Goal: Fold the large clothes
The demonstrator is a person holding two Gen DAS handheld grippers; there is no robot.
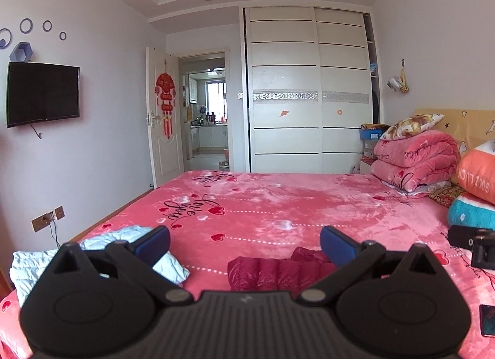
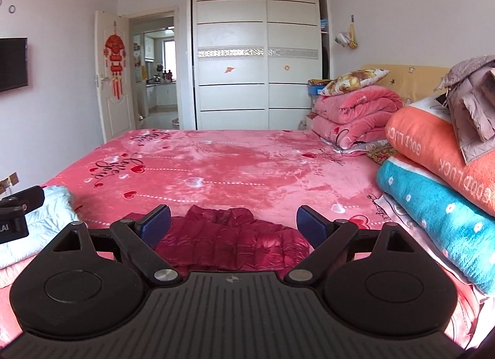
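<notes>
We hold both hand-held grippers, left (image 1: 244,244) and right (image 2: 233,223), wide open and empty above the crimson quilted puffer jacket (image 2: 229,241) at the bed's (image 2: 247,158) near edge, nearer the right.

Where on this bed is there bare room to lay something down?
The bed is bare across its middle, beyond the red jacket. The right side is crowded with folded blankets; the near left holds a pale blue garment.

Both my wrist cameras look low across the bed (image 1: 278,204) toward the wardrobe (image 1: 309,90).

The left view sits further left, catching the TV (image 1: 43,93); the right sits nearer the pillows (image 2: 433,173). Both share the red jacket (image 2: 229,241), close below.
</notes>
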